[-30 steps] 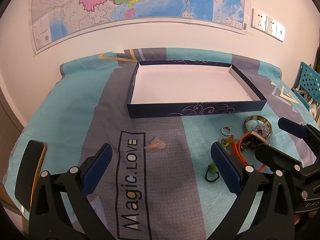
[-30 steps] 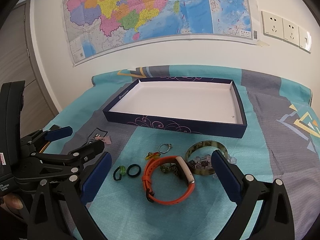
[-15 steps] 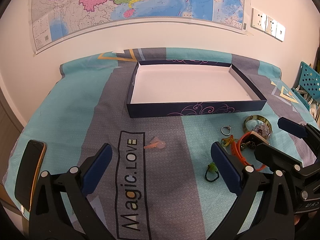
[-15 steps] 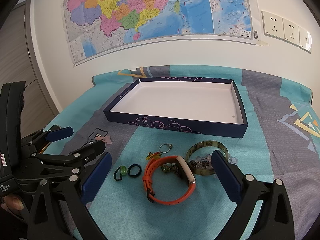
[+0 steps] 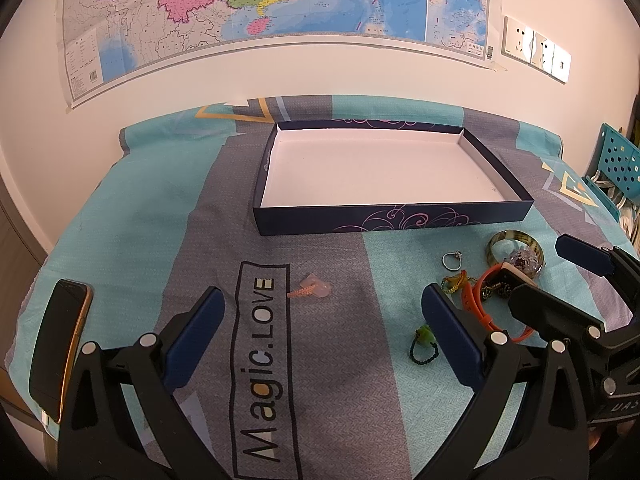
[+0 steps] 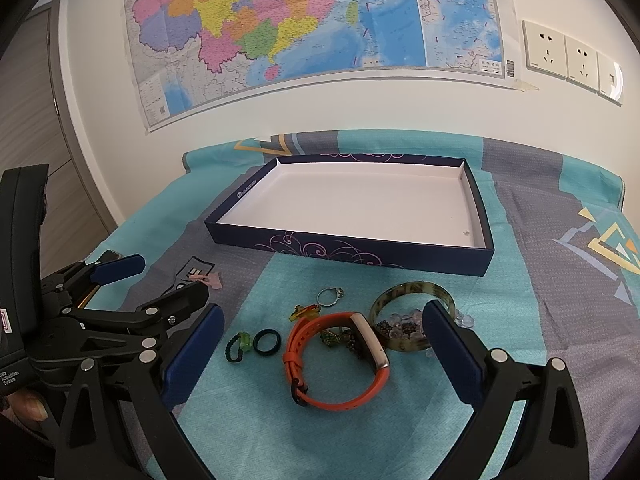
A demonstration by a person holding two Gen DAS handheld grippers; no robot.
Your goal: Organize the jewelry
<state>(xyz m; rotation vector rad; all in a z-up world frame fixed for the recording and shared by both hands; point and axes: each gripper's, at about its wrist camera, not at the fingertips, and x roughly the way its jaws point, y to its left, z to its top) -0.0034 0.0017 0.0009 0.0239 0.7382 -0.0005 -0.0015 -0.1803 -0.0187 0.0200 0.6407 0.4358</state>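
Right gripper (image 6: pixel 322 344) and left gripper (image 5: pixel 322 334) are seen spread wide, nothing held. One orange watch (image 6: pixel 336 360), one bangle (image 6: pixel 412 316), three rings are counted on cloth before one navy box (image 6: pixel 360 256).

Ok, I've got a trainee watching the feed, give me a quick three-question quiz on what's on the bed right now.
1. True or false: the box already holds some jewelry.
2. Multiple choice: the orange watch lies between the fingers of which gripper? A) left gripper B) right gripper C) neither
3. Fill in: the clear beads sit inside the ____.

Key: 1. False, its white floor is bare. 2. B; both grippers are open and hold nothing. 3. bangle.
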